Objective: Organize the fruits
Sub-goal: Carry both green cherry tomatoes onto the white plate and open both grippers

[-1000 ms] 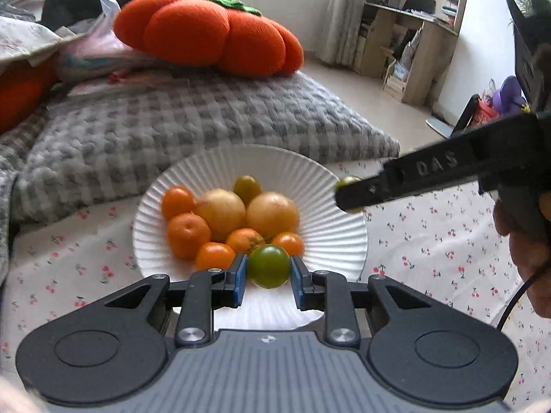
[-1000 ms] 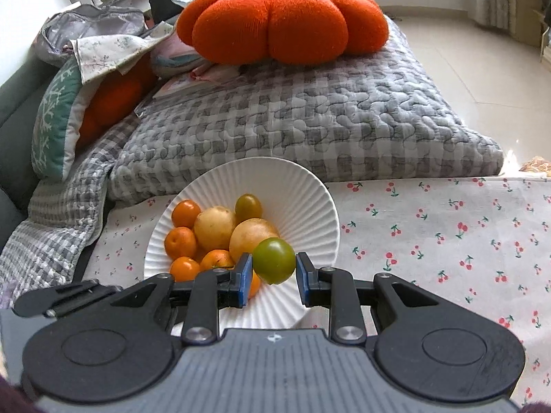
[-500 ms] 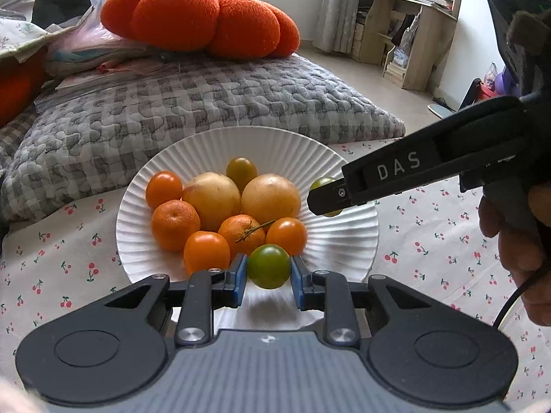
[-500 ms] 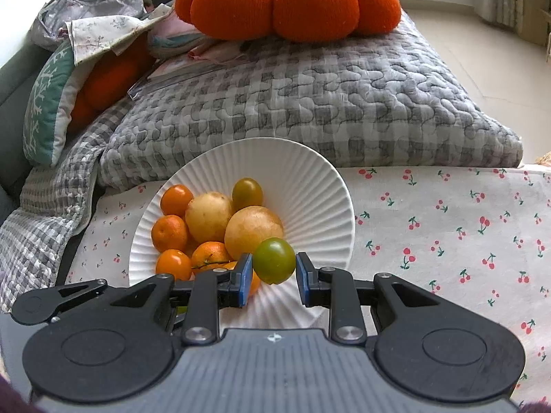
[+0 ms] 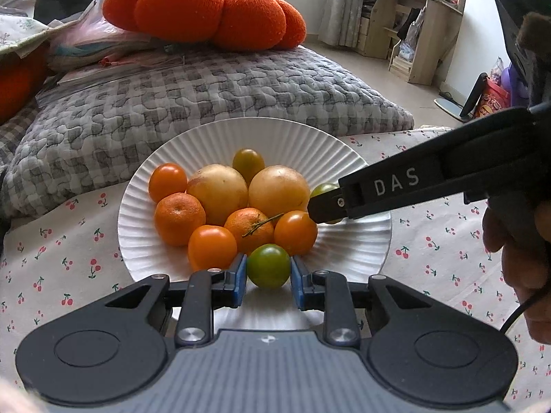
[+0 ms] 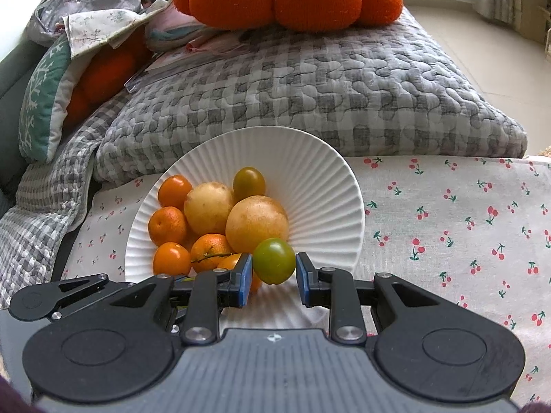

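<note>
Hovering over the white plate (image 5: 344, 158) of fruit, each hand-held gripper pinches a green tomato: left hand-held gripper (image 5: 268, 272) at the near rim, right hand-held gripper (image 6: 273, 268) beside the pile, apparently for sorting.

We see a white plate (image 5: 347, 158) with a matt, finely ribbed surface ahead of both grippers. The green tomato (image 5: 268, 265) between the left gripper's (image 5: 268, 280) blue pads has smooth, glossy skin; the mandarin (image 5: 179, 214) beyond looks dimpled. The gripper bodies appear matt black plastic with metal screws. Under the plate lies printed cloth (image 6: 447, 206); beyond it, a quilted blanket (image 6: 310, 93).
</note>
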`<state>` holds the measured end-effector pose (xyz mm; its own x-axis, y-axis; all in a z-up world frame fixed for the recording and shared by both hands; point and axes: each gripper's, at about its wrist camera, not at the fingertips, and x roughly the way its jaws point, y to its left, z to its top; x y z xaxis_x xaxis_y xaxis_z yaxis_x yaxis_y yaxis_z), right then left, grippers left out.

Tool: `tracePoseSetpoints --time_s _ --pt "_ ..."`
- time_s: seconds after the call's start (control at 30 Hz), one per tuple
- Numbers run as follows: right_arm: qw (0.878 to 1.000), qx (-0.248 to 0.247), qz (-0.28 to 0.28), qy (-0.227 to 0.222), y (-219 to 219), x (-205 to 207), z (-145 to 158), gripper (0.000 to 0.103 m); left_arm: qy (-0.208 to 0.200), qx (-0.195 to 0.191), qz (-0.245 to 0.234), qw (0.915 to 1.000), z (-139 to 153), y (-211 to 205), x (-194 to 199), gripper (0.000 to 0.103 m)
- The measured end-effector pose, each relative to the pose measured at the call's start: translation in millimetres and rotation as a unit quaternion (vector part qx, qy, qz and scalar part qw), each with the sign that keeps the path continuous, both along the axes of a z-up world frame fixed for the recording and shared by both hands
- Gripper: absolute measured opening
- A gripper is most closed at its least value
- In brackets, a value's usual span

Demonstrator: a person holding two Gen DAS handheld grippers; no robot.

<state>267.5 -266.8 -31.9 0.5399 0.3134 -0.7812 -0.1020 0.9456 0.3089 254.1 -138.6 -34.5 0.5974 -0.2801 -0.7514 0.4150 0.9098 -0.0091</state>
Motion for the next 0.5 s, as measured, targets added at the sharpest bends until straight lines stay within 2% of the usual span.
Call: tracePoseSetpoints --time_s 0.5 --pt "1.0 0.011 -0.014 0.0 -0.4 0.2 -2.5 0.027 0.007 0.001 0.007 0.9999 -2.6 -3.1 7.3 0.021"
